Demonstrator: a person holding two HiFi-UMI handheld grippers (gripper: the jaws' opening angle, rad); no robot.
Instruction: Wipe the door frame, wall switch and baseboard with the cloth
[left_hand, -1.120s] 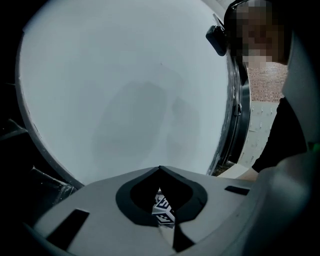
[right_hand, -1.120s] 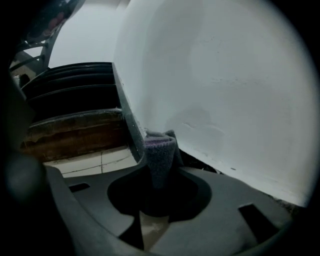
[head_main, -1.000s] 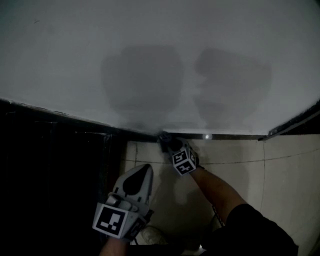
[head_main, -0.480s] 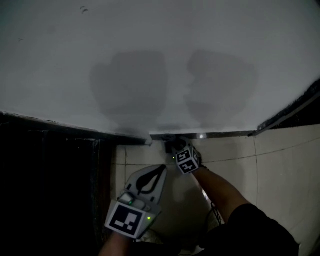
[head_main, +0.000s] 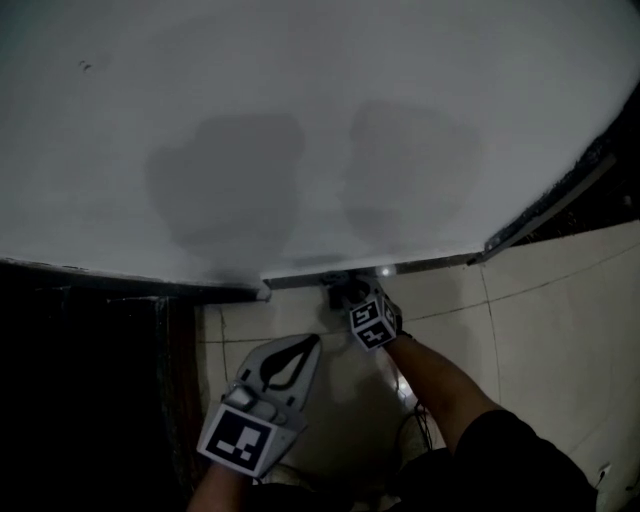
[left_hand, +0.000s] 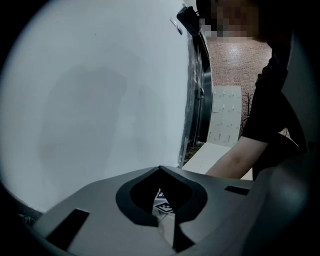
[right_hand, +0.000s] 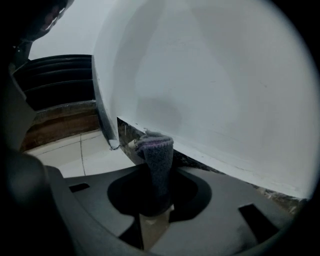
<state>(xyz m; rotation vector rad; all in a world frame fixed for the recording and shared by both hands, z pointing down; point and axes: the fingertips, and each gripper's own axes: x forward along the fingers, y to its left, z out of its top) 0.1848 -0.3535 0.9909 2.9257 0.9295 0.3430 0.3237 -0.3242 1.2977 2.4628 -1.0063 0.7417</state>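
Cloth (right_hand: 156, 155) is the thing to watch. Your right claw (head_main: 347, 292) is clenched on it, and a short grey roll of it sticks out past the tips. The end of that roll touches the dark baseboard (right_hand: 192, 161), right in front of the claw, low down where the white wall (head_main: 300, 120) meets the floor (head_main: 540, 320). So I think you are on the baseboard part of the job.

What could go wrong? Only a small bit of cloth pokes out. If you push too hard, the roll may bend over. Then the hard tips of the claw could scrape the baseboard or the wall just above it. If you drag fast, the cloth may catch on the rough edge, slide out of the claw and drop to the floor under it. The baseboard ends at a corner (right_hand: 114, 145), a little to the left of the claw tips in the right gripper view. The cloth could snag there too.

Your left claw (head_main: 310, 345) is squeezed shut with nothing in it. It hangs near your right arm, behind the right claw and to its left. If you sweep left, the two may bump. It is dim here, so you may miss a dirty spot. I can't see the wall switch in any view.
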